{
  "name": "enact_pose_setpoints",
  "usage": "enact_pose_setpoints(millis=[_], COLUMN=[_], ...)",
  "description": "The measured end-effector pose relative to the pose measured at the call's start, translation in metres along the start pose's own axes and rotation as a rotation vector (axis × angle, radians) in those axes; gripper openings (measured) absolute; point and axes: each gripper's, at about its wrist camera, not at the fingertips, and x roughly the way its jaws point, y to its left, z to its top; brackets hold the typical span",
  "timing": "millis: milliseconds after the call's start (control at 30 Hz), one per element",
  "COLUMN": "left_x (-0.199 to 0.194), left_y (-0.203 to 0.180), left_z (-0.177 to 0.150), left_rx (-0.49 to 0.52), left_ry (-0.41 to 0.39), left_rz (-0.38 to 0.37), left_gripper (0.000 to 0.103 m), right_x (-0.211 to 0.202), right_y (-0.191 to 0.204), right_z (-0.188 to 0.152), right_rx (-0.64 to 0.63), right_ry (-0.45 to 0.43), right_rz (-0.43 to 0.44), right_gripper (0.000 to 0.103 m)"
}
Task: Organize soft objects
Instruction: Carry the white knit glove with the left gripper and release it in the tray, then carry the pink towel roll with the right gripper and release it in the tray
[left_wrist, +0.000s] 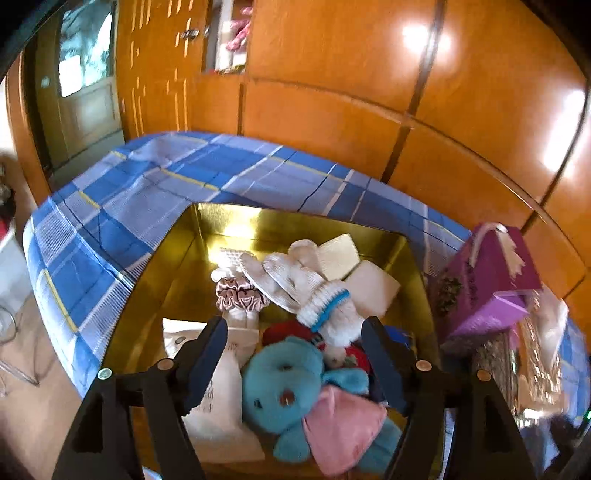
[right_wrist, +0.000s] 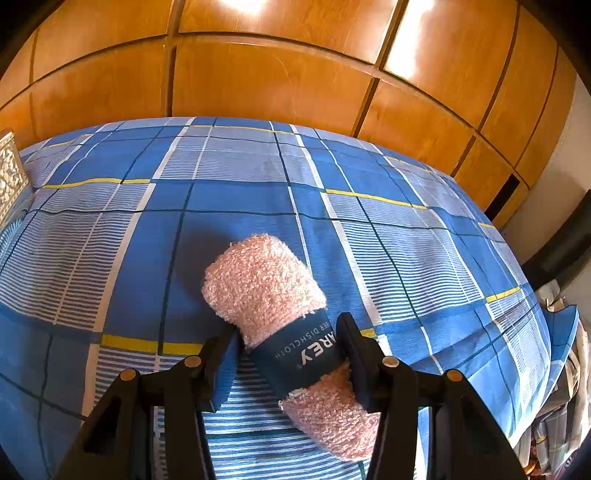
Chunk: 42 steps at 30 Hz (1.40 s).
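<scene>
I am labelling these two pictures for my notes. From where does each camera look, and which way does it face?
Left wrist: on the left gripper, looking down into the gold box of soft things; both open fingers show.
Right wrist: on the right gripper, looking down at the pink rolled dishcloth clamped between its fingers.
Shared: the blue checked cloth and wooden panelled wall.
</scene>
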Motion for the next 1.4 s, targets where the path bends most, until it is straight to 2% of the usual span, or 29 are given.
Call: enact_pose_setpoints(millis=[333,533,833,1100,1400], left_x=[-0.047,-0.056,-0.060,-0.058,-0.061], left_y=[-0.015,-0.019,-0.019,-0.015,-0.009], left_z=[-0.026,-0.041,-0.048,-0.050,-0.050], left_rx=[0.092,0.125,0.133,0.131,0.124], left_ry=[-0.064,-0.075,-0.077,-0.070,-0.082], left_rz=[-0.013,-0.017,-0.023,-0.025,-0.012], left_gripper=[0.092,0.093,0.093,0.096,0.096], right_x=[0.004,0.003,0.002,0.002,-0.020], right_y=[-0.006,-0.006,0.007,0.030,0.053], right_z=[0.010,0.013,0.023,0.047,0.099], right_rx=[0.052,0.099,0.074,0.074,0.081], right_ry=[0.088,0.121,0.151,0.195,0.146], right_rz=[0.042,0.073,0.133,0.257,0.357], right_gripper=[0.046,0.044,0.041,0.040,0.040])
